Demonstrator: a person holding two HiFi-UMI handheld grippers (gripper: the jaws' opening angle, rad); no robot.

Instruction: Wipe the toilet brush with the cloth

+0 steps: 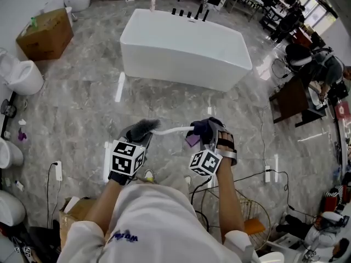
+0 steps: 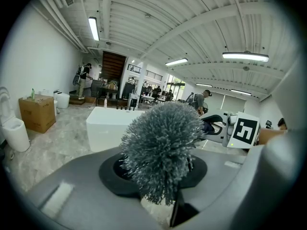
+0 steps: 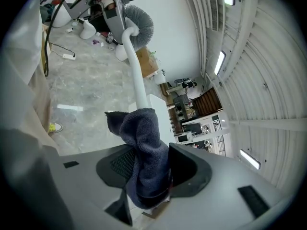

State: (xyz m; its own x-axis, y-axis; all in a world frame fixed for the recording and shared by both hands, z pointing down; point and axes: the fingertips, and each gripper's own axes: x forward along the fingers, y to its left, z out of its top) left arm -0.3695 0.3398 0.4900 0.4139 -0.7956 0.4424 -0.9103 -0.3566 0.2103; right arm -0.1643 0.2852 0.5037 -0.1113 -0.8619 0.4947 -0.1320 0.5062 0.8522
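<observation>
In the head view the toilet brush lies level between my two grippers. Its grey bristle head (image 1: pixel 141 129) sits in my left gripper (image 1: pixel 138 136), whose jaws are shut on it. In the left gripper view the bristle head (image 2: pixel 163 150) fills the gap of the left gripper (image 2: pixel 160 178). The white handle (image 1: pixel 173 130) runs right to my right gripper (image 1: pixel 204 131), which is shut on a dark blue cloth (image 1: pixel 202 127). In the right gripper view the cloth (image 3: pixel 144 147) bunches between the jaws of the right gripper (image 3: pixel 148 174) and covers the near end of the handle (image 3: pixel 135 75).
A white bathtub (image 1: pixel 184 48) stands ahead on the marble floor. A cardboard box (image 1: pixel 46 34) and a toilet (image 1: pixel 22 78) are at the left. A wire basket (image 1: pixel 249 212) and cables lie at my right. People sit at desks (image 1: pixel 299 32) at the far right.
</observation>
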